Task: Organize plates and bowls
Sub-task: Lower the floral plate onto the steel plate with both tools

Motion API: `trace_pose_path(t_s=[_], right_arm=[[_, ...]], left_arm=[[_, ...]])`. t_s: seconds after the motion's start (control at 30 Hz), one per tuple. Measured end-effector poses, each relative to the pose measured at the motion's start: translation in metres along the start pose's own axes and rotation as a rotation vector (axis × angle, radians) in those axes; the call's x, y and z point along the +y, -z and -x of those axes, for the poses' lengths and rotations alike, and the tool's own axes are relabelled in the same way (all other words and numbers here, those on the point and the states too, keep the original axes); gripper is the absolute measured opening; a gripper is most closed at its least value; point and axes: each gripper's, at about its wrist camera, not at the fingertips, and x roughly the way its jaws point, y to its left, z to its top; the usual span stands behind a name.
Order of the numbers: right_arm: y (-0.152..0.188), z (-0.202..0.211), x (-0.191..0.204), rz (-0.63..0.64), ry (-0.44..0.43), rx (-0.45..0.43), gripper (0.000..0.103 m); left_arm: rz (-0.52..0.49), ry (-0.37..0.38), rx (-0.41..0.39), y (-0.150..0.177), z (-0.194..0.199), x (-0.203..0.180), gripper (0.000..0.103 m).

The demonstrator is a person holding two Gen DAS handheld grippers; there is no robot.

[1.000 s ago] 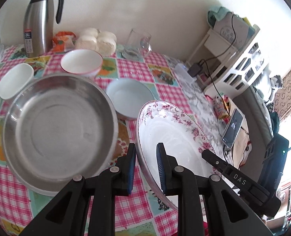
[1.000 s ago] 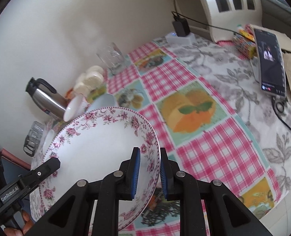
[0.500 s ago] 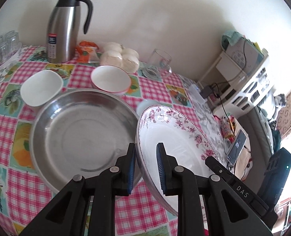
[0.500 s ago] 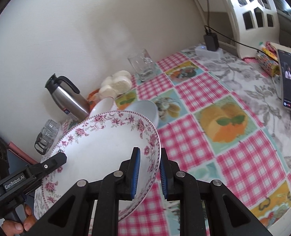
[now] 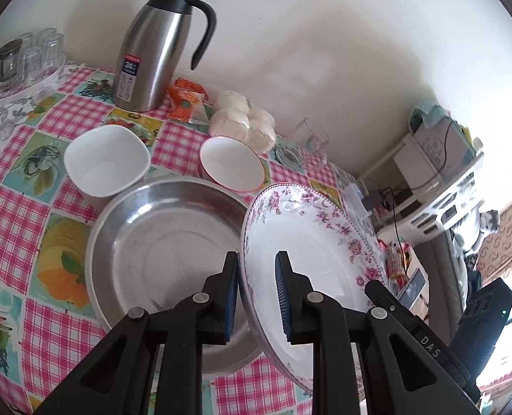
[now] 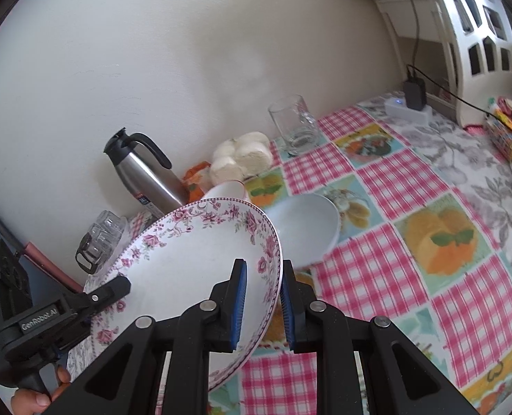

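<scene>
We pinch the floral plate (image 5: 307, 242) by opposite rims with our left gripper (image 5: 256, 297) and right gripper (image 6: 261, 306), tilted above the steel pan (image 5: 159, 242); either thin-edged grip could slip.

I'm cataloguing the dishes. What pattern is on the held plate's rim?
Pink and purple flowers on white; the plate shows best in the right wrist view.

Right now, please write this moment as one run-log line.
left gripper: shut on plate | right gripper: shut on plate | plate: lifted, tilted | pan: on table
</scene>
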Motion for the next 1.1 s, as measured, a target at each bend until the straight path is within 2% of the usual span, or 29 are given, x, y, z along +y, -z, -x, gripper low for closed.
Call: trace_pose_path(t_s=[0.33, 0.73, 0.97, 1.1], right_arm=[[-0.023, -0.027, 0.029, 0.037, -0.004, 0.002, 0.020], [-0.028, -0.081, 0.047, 0.038, -0.020, 0.054, 0.020], [-0.019, -0.105, 0.050, 0.024, -0.022, 0.100, 0.020], [-0.008, -0.117, 0.053, 0.045, 0.004, 0.135, 0.020]], left_arm=[[0.130, 0.057, -0.006, -0.026, -0.009, 0.036, 0.022], [0.192, 0.002, 0.012, -0.050, -0.035, 0.072, 0.022], [0.234, -0.036, 0.040, -0.047, -0.046, 0.093, 0.022], [0.239, -0.070, 0.069, -0.041, -0.052, 0.101, 0.022]])
